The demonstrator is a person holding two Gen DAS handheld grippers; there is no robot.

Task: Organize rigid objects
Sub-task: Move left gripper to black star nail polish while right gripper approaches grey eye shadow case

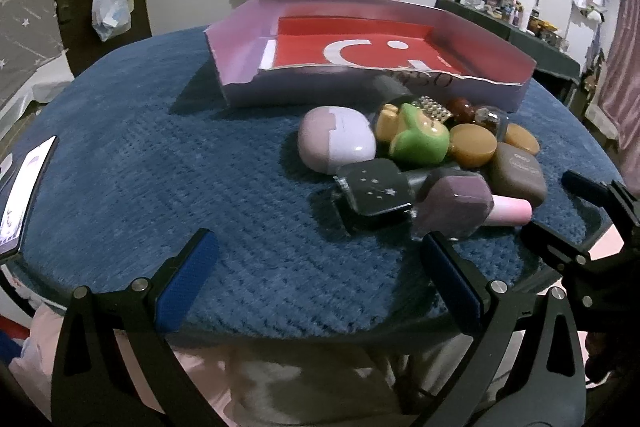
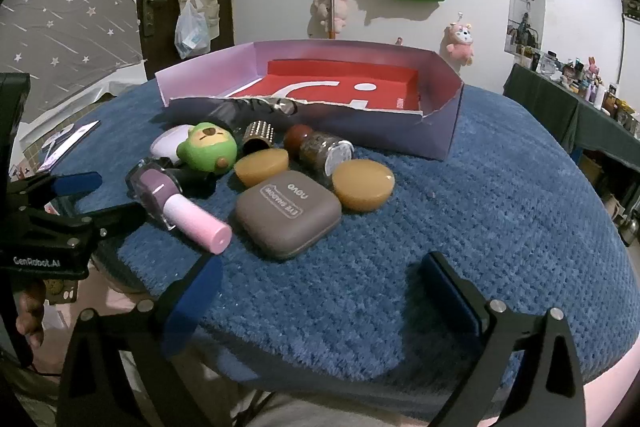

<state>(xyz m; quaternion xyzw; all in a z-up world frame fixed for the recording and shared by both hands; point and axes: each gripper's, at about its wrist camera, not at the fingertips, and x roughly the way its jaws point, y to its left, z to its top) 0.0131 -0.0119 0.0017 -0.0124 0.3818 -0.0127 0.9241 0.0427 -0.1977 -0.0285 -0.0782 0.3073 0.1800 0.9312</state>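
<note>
Two hand-held grippers are hovering at the near edge of a blue-carpeted counter [image 1: 160, 155], each spread wide and carrying nothing, as a heap of small cosmetics is waiting to be sorted.

On the left, the left hand-held gripper [image 1: 320, 279] is pointing down over bare carpet, its blue pads [image 1: 188, 279] standing well apart. The pile is lying ahead of it and off to its right: a pale lilac case [image 1: 336, 145], a green bear-shaped trinket [image 1: 420, 139], and a dark square bottle [image 1: 374, 193] touching a mauve nail polish bottle [image 1: 456, 199].

Toward the centre, that nail polish bottle [image 2: 160, 187] is lying on its side, its pink cap [image 2: 198, 223] aiming at the near edge, so its long axis is running roughly toward the hand-held grippers, slanting across. Beside it a taupe eye shadow compact [image 2: 288, 213] is sitting flat, flanked by two amber discs [image 2: 363, 185].

On the right, the right hand-held gripper [image 2: 320, 295], likewise released, is facing the compact almost straight ahead, with the cap just ahead of its left finger [image 2: 192, 303]. By this view the right hand appears nearer to both, and a grasp across the bottle's narrow width looks the likelier opening.

Behind everything, the open cardboard tray [image 2: 440, 131] with its red floor is standing empty at the far side, just beyond the pile.
</note>
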